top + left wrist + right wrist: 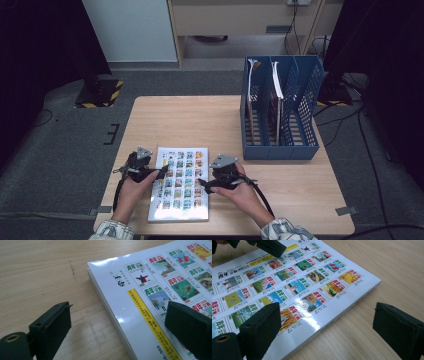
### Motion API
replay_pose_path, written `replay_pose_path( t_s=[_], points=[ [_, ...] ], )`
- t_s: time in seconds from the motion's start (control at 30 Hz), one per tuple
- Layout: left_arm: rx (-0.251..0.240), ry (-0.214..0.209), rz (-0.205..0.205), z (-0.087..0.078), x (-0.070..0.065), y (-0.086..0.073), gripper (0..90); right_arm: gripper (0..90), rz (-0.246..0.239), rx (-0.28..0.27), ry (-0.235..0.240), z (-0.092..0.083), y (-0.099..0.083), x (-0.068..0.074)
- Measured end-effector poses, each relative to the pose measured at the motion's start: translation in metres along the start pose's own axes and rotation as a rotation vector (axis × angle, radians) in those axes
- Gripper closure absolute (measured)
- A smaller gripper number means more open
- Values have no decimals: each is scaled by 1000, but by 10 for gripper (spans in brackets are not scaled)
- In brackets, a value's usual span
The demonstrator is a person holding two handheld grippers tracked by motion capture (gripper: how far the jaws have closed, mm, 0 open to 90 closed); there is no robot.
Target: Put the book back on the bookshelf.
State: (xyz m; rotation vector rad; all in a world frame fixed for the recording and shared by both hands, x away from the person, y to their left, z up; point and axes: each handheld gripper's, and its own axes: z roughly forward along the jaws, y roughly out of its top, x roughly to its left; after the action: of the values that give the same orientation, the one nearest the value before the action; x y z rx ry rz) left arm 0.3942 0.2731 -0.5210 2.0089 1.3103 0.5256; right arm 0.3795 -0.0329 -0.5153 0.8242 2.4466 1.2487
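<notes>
While the book (179,184) lies flat near the table's (300,195) near edge, left of centre, a gripper sits at each of its long sides. The left gripper (117,322) has its jaws spread wide, one over the wood and one over the cover, straddling the book's left edge. The right gripper (325,326) is likewise wide, straddling the right edge and gripping nothing. A blue file rack (280,107) stands at the far right, well apart.
</notes>
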Motion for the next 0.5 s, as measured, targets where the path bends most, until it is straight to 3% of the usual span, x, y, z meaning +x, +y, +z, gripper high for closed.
replay_pose_path(
  t_s=[0.07,0.23,0.27,0.5],
  points=[
    [-1,-2,-6,0,1,0,57,85,21,5,16,4,-1,0],
    [3,-27,-39,2,2,-1,57,85,21,29,28,10,-3,0],
    [8,-52,-45,3,1,-2,58,85,11,42,29,12,-4,2],
    [19,-104,-76,6,-2,-3,57,80,20,54,53,18,-6,5]
  ],
)
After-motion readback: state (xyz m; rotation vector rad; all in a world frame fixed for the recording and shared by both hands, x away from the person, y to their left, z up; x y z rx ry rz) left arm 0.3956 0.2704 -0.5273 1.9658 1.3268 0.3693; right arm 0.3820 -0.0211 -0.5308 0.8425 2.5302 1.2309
